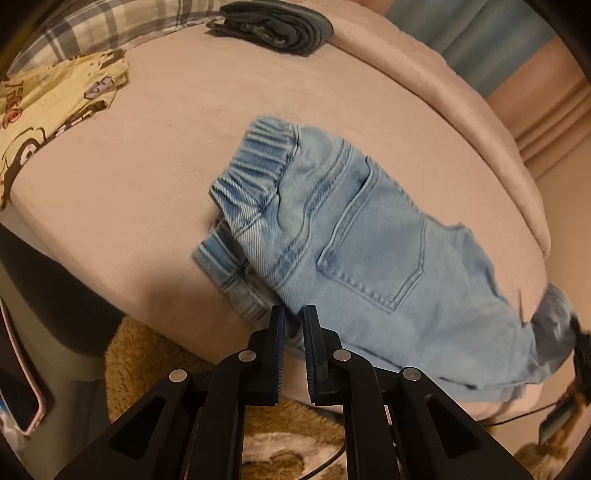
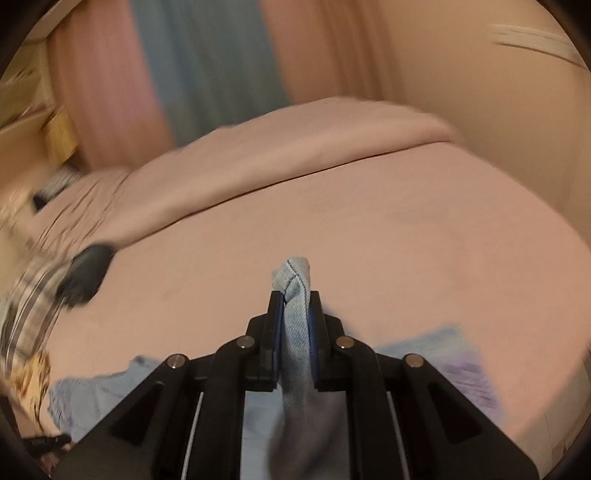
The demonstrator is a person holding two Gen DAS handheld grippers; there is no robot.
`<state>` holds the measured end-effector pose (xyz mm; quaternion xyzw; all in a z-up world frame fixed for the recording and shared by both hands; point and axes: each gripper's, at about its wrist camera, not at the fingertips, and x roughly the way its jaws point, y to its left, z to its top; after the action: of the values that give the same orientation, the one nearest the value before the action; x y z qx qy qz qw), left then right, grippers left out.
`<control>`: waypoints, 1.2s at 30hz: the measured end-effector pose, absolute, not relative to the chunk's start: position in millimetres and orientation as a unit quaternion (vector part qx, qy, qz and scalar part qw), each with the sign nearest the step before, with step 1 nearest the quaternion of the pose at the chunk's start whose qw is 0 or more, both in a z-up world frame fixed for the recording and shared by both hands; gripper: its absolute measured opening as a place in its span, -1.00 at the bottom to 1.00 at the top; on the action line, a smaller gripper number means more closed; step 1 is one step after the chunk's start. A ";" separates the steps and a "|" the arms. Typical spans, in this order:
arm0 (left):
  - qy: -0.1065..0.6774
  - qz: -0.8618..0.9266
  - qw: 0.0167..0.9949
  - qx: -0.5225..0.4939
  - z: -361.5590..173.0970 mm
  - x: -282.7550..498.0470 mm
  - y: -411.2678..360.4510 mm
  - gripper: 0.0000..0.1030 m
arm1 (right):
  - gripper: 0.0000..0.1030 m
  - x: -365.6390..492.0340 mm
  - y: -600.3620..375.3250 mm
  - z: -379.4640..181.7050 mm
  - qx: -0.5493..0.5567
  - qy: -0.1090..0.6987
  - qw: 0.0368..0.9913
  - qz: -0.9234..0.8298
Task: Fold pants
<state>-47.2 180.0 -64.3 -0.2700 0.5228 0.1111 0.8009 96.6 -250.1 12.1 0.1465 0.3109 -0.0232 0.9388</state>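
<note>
While the right gripper has its jaws clamped on a bunched, twisted fold of pale denim at the lower centre of its view, apparently to carry that end over for a fold, the pants lie right of centre in the left view on the pink bed, seat up, with a ribbed elastic waistband and a stitched patch pocket. The left gripper, low in the frame at the denim's near edge, has its jaws nearly together with a narrow gap, and I cannot tell whether cloth is pinched there. A yellow cartoon-print garment and dark folded clothes sit well apart, upper left and top.
</note>
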 end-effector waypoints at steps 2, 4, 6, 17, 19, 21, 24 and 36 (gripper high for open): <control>0.527 0.111 0.795 -0.278 -67.0 -44.8 180.7 -0.80 | -0.76 73.2 -284.7 -0.6 0.162 0.319 0.930 -0.081; 0.530 0.107 0.792 -0.282 -68.0 -40.4 180.2 -0.80 | -0.76 59.9 -303.7 -20.0 0.171 0.342 0.917 -0.114; 0.533 0.104 0.791 -0.283 -67.0 -36.2 178.5 -0.80 | -0.76 47.6 -325.3 -55.0 0.203 0.385 0.890 -0.134; 0.530 0.097 0.800 -0.261 -46.9 -27.9 170.4 -0.80 | -0.78 28.3 -327.9 -70.4 0.212 0.379 0.889 -0.145; 0.538 0.094 0.795 -0.264 -47.9 -28.2 169.4 -0.80 | -0.78 27.9 -328.1 -53.0 0.204 0.356 0.901 -0.142; 0.547 0.091 0.790 -0.262 -48.4 -24.8 166.4 -0.80 | -0.78 30.7 -327.2 -48.3 0.189 0.356 0.902 -0.152; 0.549 0.092 0.790 -0.257 -46.6 -23.3 164.4 -0.80 | -0.78 29.5 -332.9 -63.5 0.194 0.376 0.891 -0.167; 0.560 0.105 0.774 -0.275 -61.9 -29.1 176.4 -0.80 | -0.71 18.5 -341.3 -97.5 0.207 0.431 0.862 -0.172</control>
<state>-29.1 176.4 -61.9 -0.2754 0.5600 0.1055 0.7742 18.5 -341.3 -97.5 0.2071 0.4305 -0.1719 0.8615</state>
